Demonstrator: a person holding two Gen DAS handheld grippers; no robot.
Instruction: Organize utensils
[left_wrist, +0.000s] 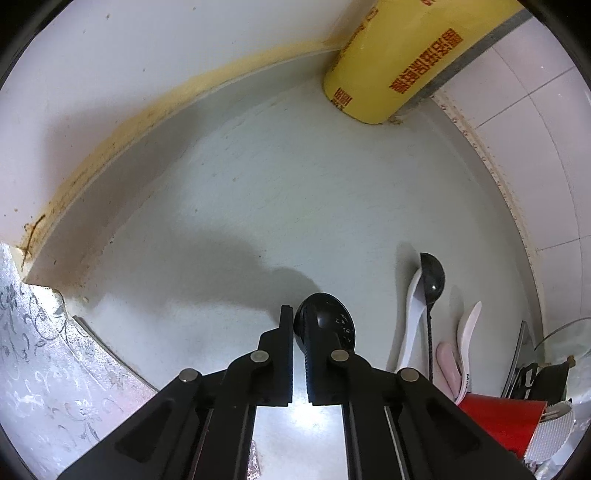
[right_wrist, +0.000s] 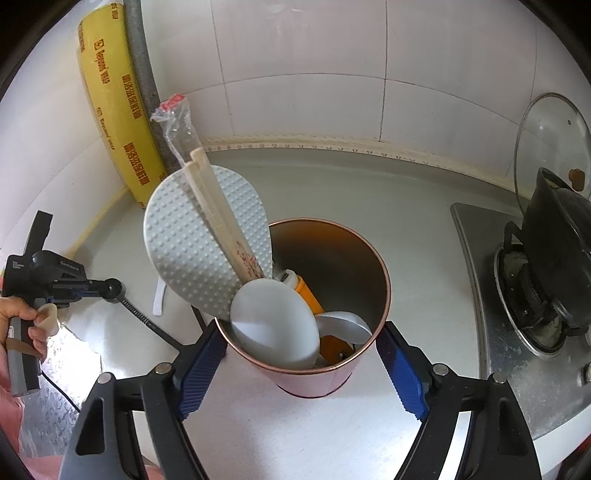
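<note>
My left gripper (left_wrist: 297, 326) is shut on the bowl of a small black spoon (left_wrist: 328, 319), just above the grey counter (left_wrist: 258, 184). To its right lie a black ladle (left_wrist: 433, 277) with a twisted handle, a white spoon (left_wrist: 410, 325), a second white spoon (left_wrist: 468, 328) and a pink one (left_wrist: 448, 363). My right gripper (right_wrist: 301, 326) stands open with its blue pads (right_wrist: 205, 356) on either side of the red utensil cup (right_wrist: 332, 384). The cup holds a dimpled rice paddle (right_wrist: 192, 240), chopsticks (right_wrist: 218, 218), white spoons and an orange-handled tool. The cup (left_wrist: 498, 417) also shows at the left wrist view's lower right.
A yellow cling-wrap roll (right_wrist: 114, 110) leans in the wall corner. On the right, a gas stove (right_wrist: 517, 332) carries a black pot (right_wrist: 557, 254) with a glass lid (right_wrist: 550, 147) propped behind it. Patterned foil (left_wrist: 44, 369) covers the counter's near left. A hand (right_wrist: 22, 321) grips the left tool.
</note>
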